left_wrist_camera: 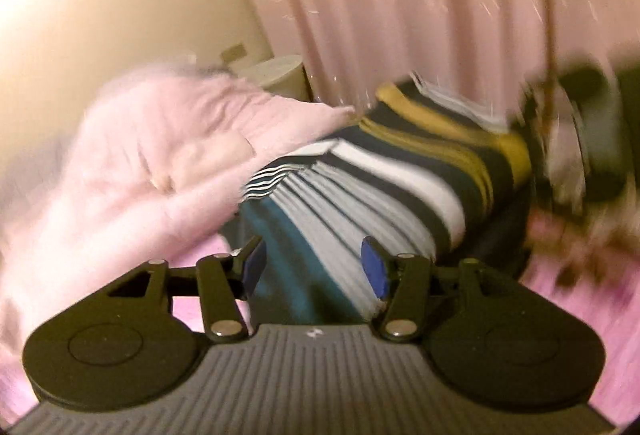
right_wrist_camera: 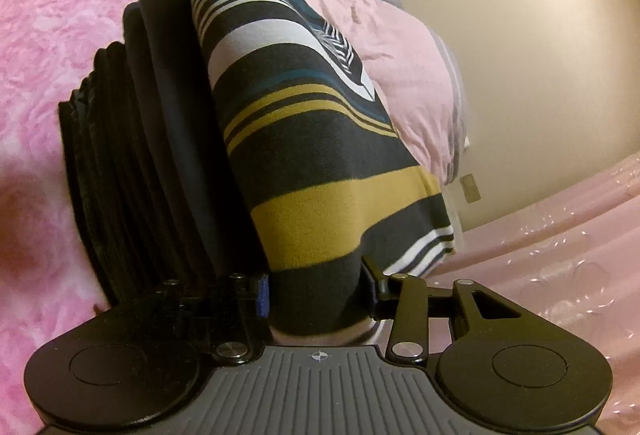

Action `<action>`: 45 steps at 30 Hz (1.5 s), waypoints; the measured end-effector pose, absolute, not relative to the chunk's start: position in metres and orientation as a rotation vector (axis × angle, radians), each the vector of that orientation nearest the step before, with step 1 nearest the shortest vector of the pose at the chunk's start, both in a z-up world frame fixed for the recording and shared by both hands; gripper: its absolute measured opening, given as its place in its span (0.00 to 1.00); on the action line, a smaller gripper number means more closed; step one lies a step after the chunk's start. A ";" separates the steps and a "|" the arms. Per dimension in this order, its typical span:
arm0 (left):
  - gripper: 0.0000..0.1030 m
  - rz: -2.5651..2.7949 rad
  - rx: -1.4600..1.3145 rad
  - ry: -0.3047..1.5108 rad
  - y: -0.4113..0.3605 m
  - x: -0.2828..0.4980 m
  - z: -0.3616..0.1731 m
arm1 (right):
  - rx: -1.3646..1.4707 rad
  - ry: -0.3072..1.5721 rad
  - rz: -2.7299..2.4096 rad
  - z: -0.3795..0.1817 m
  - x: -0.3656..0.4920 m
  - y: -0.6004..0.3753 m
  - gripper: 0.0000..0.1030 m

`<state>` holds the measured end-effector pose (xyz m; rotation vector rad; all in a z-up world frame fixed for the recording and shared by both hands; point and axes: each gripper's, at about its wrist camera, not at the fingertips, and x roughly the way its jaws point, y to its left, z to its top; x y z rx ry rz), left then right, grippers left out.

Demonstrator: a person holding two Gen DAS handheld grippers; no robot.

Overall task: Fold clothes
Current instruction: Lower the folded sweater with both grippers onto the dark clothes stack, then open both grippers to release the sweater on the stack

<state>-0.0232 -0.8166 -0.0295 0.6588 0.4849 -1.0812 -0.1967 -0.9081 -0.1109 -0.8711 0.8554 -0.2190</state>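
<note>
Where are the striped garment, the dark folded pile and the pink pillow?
striped garment point(right_wrist_camera: 320, 139): right wrist view, on its dark band beside the mustard stripes.
dark folded pile point(right_wrist_camera: 132, 155): right wrist view, on its stacked folded edges.
pink pillow point(left_wrist_camera: 160, 155): left wrist view, on its creased side.

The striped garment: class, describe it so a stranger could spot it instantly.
Start at the pink bedspread, then find the stack of dark folded clothes on it. The striped garment lies on top, the only piece banded in mustard, white, teal and charcoal.
</note>
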 end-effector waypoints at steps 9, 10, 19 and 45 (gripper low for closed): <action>0.45 -1.067 0.514 0.624 -0.823 -0.011 -0.042 | -0.224 0.729 -0.248 -0.012 -0.205 -0.922 0.41; 0.45 -1.065 0.516 0.621 -0.823 -0.012 -0.043 | -0.136 0.719 -0.257 -0.012 -0.198 -0.933 0.41; 0.48 -1.026 0.506 0.675 -0.827 -0.018 -0.065 | 0.185 0.766 -0.307 -0.057 -0.195 -0.971 0.41; 0.65 -0.841 0.326 0.861 -0.740 -0.067 -0.050 | 0.412 0.724 -0.456 -0.028 -0.270 -0.915 0.85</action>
